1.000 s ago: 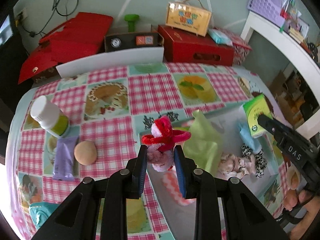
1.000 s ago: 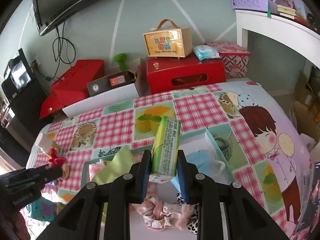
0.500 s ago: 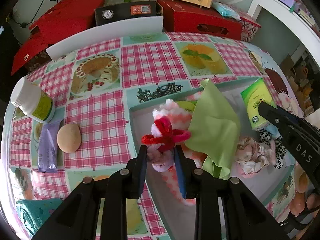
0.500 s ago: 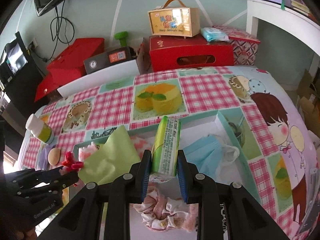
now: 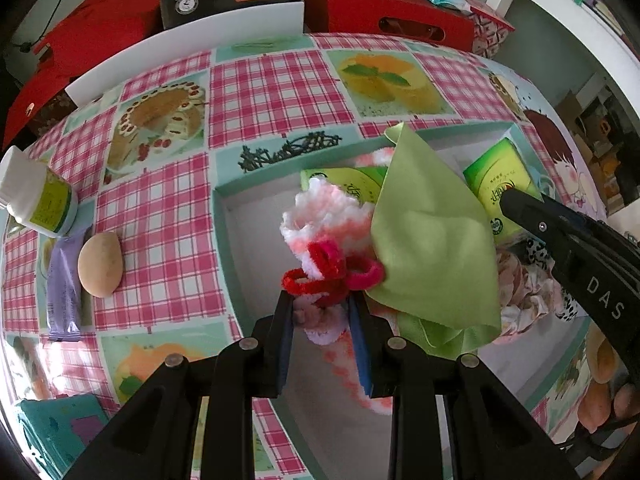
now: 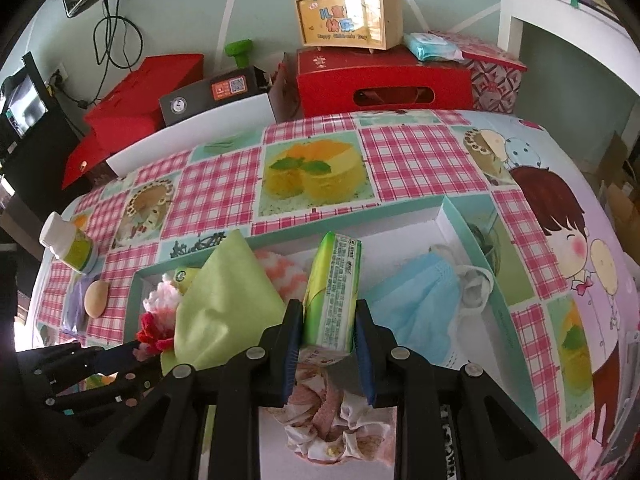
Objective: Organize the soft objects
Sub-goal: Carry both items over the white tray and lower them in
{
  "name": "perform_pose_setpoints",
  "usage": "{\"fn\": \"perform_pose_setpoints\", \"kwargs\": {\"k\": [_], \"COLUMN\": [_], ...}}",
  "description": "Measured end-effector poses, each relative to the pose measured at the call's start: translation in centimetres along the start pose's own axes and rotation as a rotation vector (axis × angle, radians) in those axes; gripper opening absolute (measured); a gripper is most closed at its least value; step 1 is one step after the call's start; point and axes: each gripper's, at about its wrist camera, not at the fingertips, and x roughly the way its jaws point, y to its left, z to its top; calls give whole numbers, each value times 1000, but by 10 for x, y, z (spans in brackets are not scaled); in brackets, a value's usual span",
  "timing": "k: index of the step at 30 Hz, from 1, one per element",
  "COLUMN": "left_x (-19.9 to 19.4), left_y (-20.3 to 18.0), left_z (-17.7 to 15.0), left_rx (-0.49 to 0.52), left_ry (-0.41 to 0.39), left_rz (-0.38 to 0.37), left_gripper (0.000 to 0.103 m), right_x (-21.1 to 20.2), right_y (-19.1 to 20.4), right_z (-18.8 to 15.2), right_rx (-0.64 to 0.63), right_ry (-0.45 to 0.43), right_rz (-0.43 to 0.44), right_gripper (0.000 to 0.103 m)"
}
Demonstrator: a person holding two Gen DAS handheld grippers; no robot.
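Now my left tongs (image 5: 322,312), pinching the pipe-cleaner toy (image 5: 326,268), have moved over the tray (image 5: 224,216); right tongs (image 6: 328,344) clamp the green tissue pack (image 6: 334,292) above it. Release seems next.

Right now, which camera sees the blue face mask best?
The right wrist view: the blue face mask lies in full sight in the tray, right of the tongs. The left wrist view shows only a tiny blue edge, mostly hidden.

Ahead of the left gripper (image 5: 322,320) bare tray (image 5: 256,248) floor lies open to its left; the green cloth (image 5: 432,240) crowds its right; the right gripper (image 5: 520,210) blocks beyond.
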Motion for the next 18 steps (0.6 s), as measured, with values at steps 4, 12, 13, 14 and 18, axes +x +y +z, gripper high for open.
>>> {"fn": "perform_pose_setpoints", "kwargs": {"k": [4,12,13,14,18], "left_x": [1,-2,-3,-6,-15], "left_y": [-2,0,0,0,2], "left_z": [0,0,0,0,1], "left_rx": [5,4,3,3,2], "left_ry": [2,10,9,5,-13], "left_rz": [5,6,6,5,4], "left_gripper": [28,34,36,38,46], "right_x": [3,4,3,3,0], "right_y": [-1,-1,0,0,1], "right_z": [-1,0,0,0,1], "right_rx": [4,8,5,3,-4], "right_ry": [11,16,13,11,3], "right_rz": [-7,-15,-19,-21,-30], "right_gripper": [27,30,30,30,30]}}
